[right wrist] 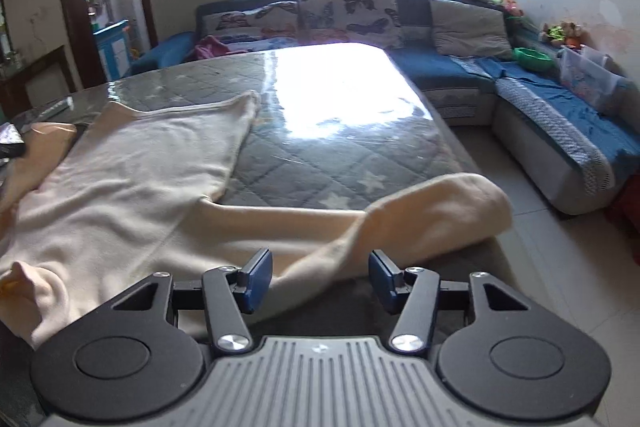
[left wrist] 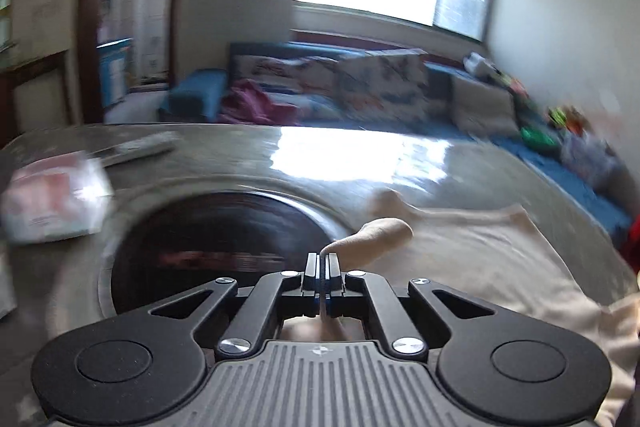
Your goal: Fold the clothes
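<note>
A cream long-sleeved garment point(right wrist: 132, 163) lies spread on the grey quilted table point(right wrist: 320, 163). My left gripper point(left wrist: 323, 263) is shut on a fold of its cream cloth point(left wrist: 376, 235), which sticks up past the fingertips; the rest of the garment point(left wrist: 480, 259) lies to the right. The left view is motion-blurred. My right gripper point(right wrist: 320, 269) is open, its blue pads either side of the right sleeve point(right wrist: 420, 215), which lies across the table's near right corner without being gripped.
A dark round inset point(left wrist: 216, 235) sits in the table ahead of the left gripper. A white-and-red packet point(left wrist: 52, 199) and a remote point(left wrist: 140, 147) lie at the table's left. A blue sofa point(right wrist: 560, 107) with cushions runs behind and to the right. Tiled floor point(right wrist: 560, 267) lies right of the table.
</note>
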Available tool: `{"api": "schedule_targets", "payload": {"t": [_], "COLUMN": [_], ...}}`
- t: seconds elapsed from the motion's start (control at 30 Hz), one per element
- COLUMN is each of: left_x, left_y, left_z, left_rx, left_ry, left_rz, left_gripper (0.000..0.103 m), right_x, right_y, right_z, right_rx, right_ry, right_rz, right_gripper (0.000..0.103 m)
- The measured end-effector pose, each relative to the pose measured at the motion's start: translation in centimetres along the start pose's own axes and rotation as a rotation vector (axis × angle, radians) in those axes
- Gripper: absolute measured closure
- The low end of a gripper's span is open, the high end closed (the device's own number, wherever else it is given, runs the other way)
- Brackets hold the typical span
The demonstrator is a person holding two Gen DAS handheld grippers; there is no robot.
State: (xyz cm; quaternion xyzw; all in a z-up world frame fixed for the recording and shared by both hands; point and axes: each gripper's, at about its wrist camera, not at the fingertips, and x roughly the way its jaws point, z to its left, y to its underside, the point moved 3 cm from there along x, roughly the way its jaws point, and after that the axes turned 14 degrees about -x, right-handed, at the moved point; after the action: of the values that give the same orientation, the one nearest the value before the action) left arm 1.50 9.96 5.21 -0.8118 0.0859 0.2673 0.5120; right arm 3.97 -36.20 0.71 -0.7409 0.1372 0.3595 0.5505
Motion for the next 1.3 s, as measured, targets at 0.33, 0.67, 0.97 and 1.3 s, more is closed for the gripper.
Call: {"api": "schedule_targets", "payload": {"t": [0.33, 0.67, 0.97, 1.3], "left_x": [-4.8, -6.7, -3.1, -4.5], "left_y": [1.4, 4.4, 9.8, 12.8], "left_z": [11.8, 1.4, -9.5, -10.4], "left_rx": [-0.202, 0.005, 0.205, 0.387], "left_ry": [-0.269, 0.068, 0.308, 0.428], "left_rz": [0.021, 0.154, 0.336, 0.399], "left_gripper": [0.096, 0.093, 0.093, 0.093], "right_x": [-2.0, -3.0, -1.2, -1.5], "right_y": [1.4, -1.5, -3.1, -1.5], "right_z": [-1.7, 2.4, 9.8, 14.8], "right_rx": [0.04, -0.062, -0.243, -0.426], "right_ry": [0.075, -0.049, -0.264, -0.424], "right_rz": [0.011, -0.07, -0.072, -0.04], "right_gripper": [0.048, 0.048, 0.05, 0.054]}}
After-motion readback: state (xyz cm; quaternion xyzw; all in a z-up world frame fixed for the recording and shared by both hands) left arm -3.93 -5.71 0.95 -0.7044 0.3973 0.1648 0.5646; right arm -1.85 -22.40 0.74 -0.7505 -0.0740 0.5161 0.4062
